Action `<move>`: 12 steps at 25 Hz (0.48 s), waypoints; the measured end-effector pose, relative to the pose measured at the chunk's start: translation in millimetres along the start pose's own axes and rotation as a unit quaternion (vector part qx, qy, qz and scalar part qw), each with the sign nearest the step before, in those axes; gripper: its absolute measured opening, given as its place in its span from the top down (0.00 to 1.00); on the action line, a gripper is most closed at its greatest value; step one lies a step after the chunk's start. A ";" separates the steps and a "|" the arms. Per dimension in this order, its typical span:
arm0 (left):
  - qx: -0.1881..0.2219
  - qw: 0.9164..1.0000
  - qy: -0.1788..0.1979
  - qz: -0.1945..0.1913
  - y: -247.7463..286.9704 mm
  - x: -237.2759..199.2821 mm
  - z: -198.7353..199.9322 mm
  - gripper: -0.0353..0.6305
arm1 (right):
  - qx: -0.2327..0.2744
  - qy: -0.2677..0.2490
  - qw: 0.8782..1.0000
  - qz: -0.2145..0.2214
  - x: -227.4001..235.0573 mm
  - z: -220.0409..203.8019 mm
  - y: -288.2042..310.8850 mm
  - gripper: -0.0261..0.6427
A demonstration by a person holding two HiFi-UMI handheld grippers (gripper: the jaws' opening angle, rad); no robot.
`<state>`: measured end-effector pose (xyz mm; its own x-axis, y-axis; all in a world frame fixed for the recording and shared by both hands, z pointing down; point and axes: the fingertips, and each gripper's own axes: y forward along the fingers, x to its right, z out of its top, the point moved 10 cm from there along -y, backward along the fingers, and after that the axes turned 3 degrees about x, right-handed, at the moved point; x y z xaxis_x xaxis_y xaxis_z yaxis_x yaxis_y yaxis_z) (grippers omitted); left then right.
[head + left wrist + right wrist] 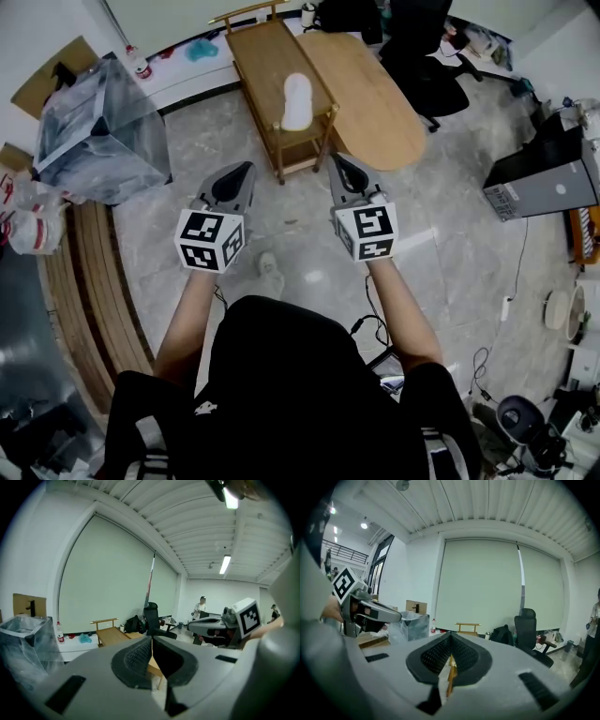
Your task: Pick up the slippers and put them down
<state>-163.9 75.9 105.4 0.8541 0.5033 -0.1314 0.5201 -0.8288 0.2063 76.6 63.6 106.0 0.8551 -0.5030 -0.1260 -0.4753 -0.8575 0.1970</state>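
My left gripper and right gripper hang side by side above the grey floor, each with its jaws pressed together on nothing. Ahead of them, untouched, the white slippers lie on top of the wooden trolley.

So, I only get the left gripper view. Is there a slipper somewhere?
Observer: Yes. The head view shows a white slipper lying on top of the wooden table.
Operator: Is the right gripper holding anything?
Observer: No. The right gripper shows, in its own view, jaws shut with nothing between them.
Operator: Am I close to the slipper?
Observer: Not yet. From above, the left gripper hangs over the floor, short of the table.
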 end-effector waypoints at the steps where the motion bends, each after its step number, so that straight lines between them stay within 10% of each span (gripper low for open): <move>1: -0.003 1.000 -0.002 -0.002 8.4 -9.4 0.6 0.94 | 0.000 0.000 1.000 0.000 2.2 1.0 12.6 0.98; 12: -0.021 0.999 -0.017 -0.019 80.4 -91.2 4.7 0.94 | -0.042 0.000 0.999 -0.002 22.1 -6.1 114.2 0.98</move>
<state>-200.0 -37.8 129.4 0.8336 0.5244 -0.1734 0.5522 -0.7980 0.2415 42.5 -44.8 131.7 0.8570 -0.4994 -0.1271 -0.4524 -0.8473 0.2783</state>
